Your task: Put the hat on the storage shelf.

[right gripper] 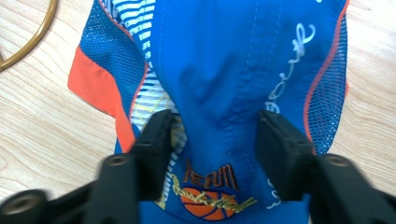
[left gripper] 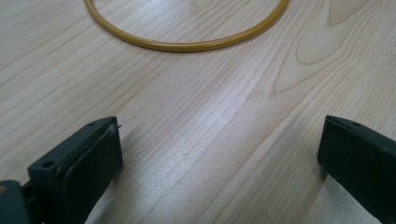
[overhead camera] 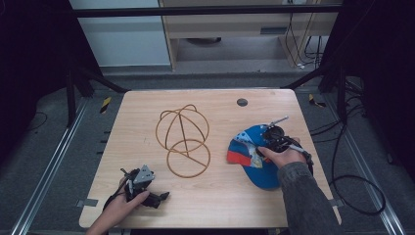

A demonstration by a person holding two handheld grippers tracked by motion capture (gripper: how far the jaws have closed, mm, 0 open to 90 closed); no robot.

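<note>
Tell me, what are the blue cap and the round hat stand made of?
The cap looks like soft cloth: stitched seams, netted mesh side panels, embroidered lettering. The hat stand seems to be thin bent rod, glossy yellow-brown; whether metal or wood, I cannot tell.

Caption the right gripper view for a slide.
Right gripper fingers straddle the blue cap on the table.

Layout around the wire hat stand (overhead camera: 183, 139) on the table (overhead camera: 220, 205)

The wire hat stand sits near the middle of the table. The cap (overhead camera: 254, 156) lies to its right, apart from it, with the right gripper (overhead camera: 271, 134) on top of the cap, jaws either side of a fold of its cloth. The left gripper (overhead camera: 164, 196) rests on the table nearer the person and to the left of the stand, just short of its base ring (left gripper: 187, 44). A small round disc (overhead camera: 242, 102) lies behind the stand, toward the far right.
</note>
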